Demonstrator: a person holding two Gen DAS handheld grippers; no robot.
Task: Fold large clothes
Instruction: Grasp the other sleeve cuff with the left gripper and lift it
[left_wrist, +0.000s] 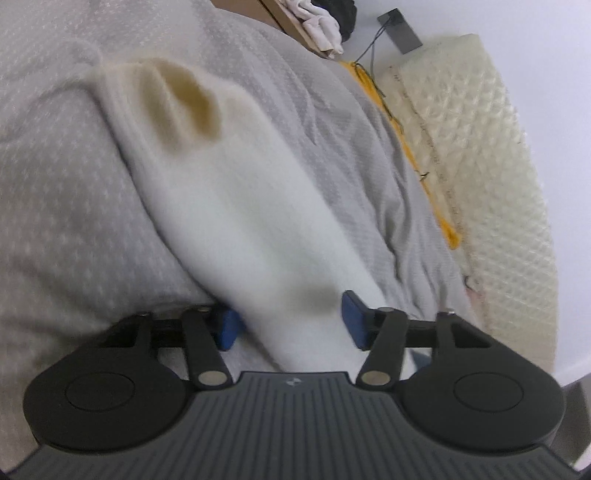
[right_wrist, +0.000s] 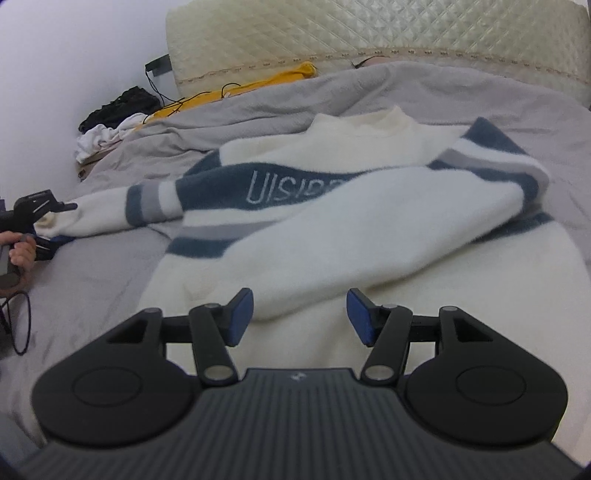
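Note:
A white sweater (right_wrist: 369, 229) with dark blue and grey bands and lettering lies spread on the grey bedspread (right_wrist: 110, 266). Its right sleeve is folded across the body, the cuff end lying between the open fingers of my right gripper (right_wrist: 300, 317). The left sleeve (right_wrist: 110, 214) stretches out to the left, where my left gripper (right_wrist: 51, 221) is at the cuff. In the left wrist view that white sleeve (left_wrist: 229, 184) runs away from my left gripper (left_wrist: 290, 321), whose blue pads (left_wrist: 352, 314) stand apart on either side of the sleeve.
A cream quilted headboard (right_wrist: 369, 40) stands at the far end. A yellow cloth (right_wrist: 258, 83) with black cables lies along the bed edge. A pile of white and black clothes (right_wrist: 110, 122) sits at the far left by the wall.

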